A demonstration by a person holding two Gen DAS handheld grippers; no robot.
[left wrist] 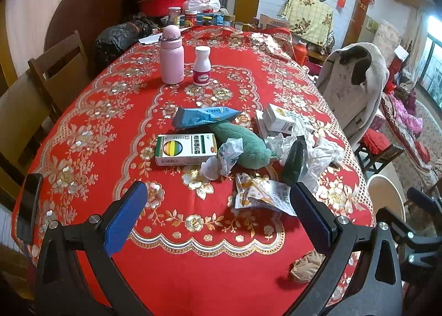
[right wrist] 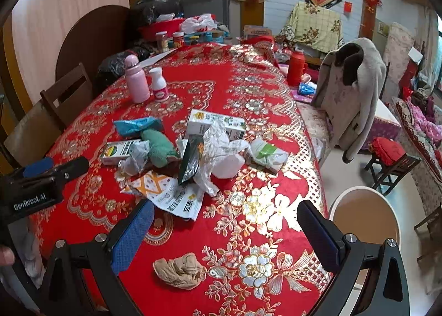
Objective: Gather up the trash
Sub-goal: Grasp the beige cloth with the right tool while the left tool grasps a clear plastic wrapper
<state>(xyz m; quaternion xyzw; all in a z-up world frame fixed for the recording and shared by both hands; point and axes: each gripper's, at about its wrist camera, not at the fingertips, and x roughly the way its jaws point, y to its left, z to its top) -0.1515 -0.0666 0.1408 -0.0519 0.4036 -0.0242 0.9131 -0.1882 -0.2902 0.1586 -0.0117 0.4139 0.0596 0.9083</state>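
The trash heap (right wrist: pixel 199 155) sprawls across mid-frame on the red tablecloth (right wrist: pixel 221 86), mixing wrappers with a green cloth (right wrist: pixel 158 147) that a careless grab could drag along. Both the left gripper (left wrist: pixel 218 200) and right gripper (right wrist: pixel 225 219) gape wide, empty; the brown wad (right wrist: pixel 179 270) at lower centre could get overlooked.

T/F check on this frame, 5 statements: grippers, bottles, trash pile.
1. Both grippers, left and right, are open and empty. True.
2. The pink bottle lies on its side. False: it stands upright beside the white bottle.
3. The green cloth lies among the trash. True.
4. The tan wad sits on top of the green box. False: it lies alone near the table edge.
5. The tablecloth is blue. False: red with gold flowers.
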